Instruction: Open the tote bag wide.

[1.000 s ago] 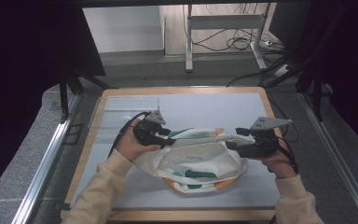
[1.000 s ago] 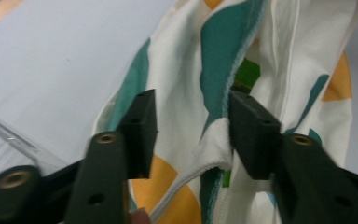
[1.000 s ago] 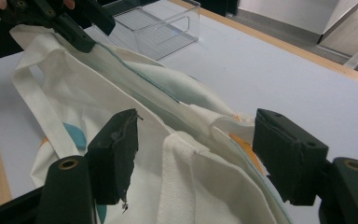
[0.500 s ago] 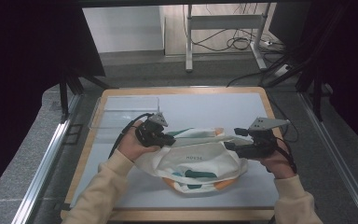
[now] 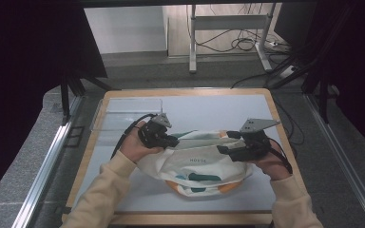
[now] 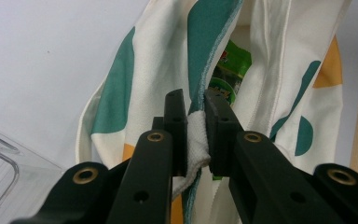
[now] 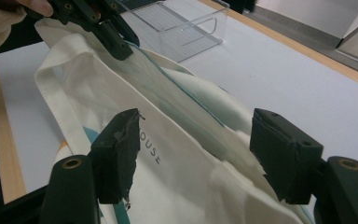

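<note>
Since closing, left claw (image 6: 196, 119) pinches tote bag (image 5: 204, 164) (seemingly its rim).

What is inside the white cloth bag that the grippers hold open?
Through the mouth of the cloth bag, a green printed packet shows deep inside, seen in the left gripper view. The fabric covers most of it, so its print and anything else within cannot be made out.

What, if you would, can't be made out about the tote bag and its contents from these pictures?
- Green packet inside the tote bag: left gripper view, cloth folds hide most of it; print unreadable.
- Bag lettering: right gripper view, its start sits behind a jaw.
- Clear tray: high view, contents too faint to tell.
</note>
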The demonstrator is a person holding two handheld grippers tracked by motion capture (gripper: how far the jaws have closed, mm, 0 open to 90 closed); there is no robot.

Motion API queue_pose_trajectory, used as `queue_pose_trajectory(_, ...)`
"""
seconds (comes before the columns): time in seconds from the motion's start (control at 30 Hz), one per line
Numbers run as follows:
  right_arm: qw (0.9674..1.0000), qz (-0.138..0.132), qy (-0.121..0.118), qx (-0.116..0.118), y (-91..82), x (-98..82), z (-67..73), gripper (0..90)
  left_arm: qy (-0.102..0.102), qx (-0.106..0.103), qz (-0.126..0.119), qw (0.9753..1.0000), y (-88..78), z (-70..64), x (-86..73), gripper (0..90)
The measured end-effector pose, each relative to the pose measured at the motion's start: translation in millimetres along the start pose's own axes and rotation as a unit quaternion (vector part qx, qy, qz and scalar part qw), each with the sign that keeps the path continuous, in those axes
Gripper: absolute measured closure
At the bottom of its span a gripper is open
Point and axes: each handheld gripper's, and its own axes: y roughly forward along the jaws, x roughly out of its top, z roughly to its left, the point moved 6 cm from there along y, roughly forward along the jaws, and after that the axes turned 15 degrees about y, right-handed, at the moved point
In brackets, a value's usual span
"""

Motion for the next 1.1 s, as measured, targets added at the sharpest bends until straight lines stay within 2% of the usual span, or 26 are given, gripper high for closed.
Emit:
queue_pose_trajectory(0.07, 1.0, 0.002, -0.004, 0.001, 2.8, 1.7, 1.7, 33.3, 0.0, 0.001, -0.001, 1.0, 0.2, -0.2, 0.2, 81.7)
queue_pose_trajectory(0.17, 0.9997, 0.012, -0.02, 0.01, 12.0, 7.6, 11.4, 33.5, 0.002, 0.002, 0.0, 1.0, 0.1, -0.2, 0.5, 81.7)
queue_pose_trajectory(0.4, 0.9987, 0.031, -0.035, 0.021, 29.5, 7.3, 22.5, 33.5, -0.004, 0.004, 0.003, 1.0, 1.0, -0.1, 0.6, 81.8)
queue_pose_trajectory(0.57, 0.998, 0.044, -0.038, 0.026, 38.8, 5.9, 25.9, 33.8, -0.006, 0.005, 0.005, 1.0, 0.9, 0.7, 1.0, 81.8)
queue_pose_trajectory(0.67, 0.9976, 0.046, -0.036, 0.038, 42.7, 6.2, 27.0, 33.8, -0.006, 0.005, 0.005, 1.0, 1.6, 0.8, 1.2, 81.8)
queue_pose_trajectory(0.9, 0.9968, 0.059, -0.043, 0.033, 51.2, 4.4, 29.4, 33.9, -0.008, 0.005, 0.006, 0.9999, 2.1, 1.3, 1.0, 81.7)
queue_pose_trajectory(1.1, 0.9945, 0.081, -0.055, 0.035, 63.4, 0.4, 33.7, 35.1, -0.01, 0.005, 0.004, 0.9999, 2.4, 1.5, 0.1, 81.7)
